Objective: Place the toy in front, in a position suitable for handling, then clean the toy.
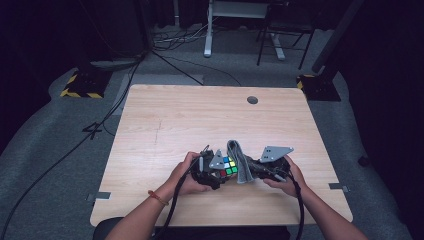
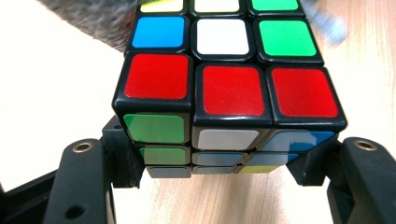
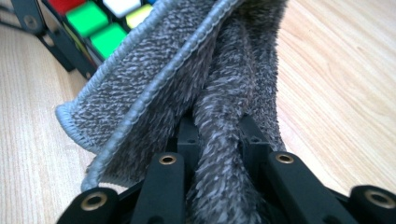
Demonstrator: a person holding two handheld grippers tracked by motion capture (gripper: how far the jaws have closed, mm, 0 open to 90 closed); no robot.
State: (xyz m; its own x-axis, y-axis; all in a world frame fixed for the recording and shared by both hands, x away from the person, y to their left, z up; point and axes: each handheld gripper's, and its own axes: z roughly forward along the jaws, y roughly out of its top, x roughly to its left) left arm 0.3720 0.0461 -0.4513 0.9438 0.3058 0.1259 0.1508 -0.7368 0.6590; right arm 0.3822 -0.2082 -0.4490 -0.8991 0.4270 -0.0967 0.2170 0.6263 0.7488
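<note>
A scrambled puzzle cube (image 1: 228, 166) with black edges is clamped in my left gripper (image 1: 216, 172) just above the table near its front. In the left gripper view the cube (image 2: 229, 88) sits between both jaws, a red row facing up toward the camera. My right gripper (image 1: 250, 170) is shut on a folded grey cloth (image 1: 240, 160), which stands up against the cube's right side. In the right gripper view the fuzzy cloth (image 3: 205, 93) is pinched between the black jaws, and the cube (image 3: 100, 21) peeks out behind it at top left.
The wooden table (image 1: 200, 120) has a round cable hole (image 1: 252, 100) at the back right. Black cables trail from both grippers over the front edge. Beyond the table lie floor cables, desk legs and a chair base.
</note>
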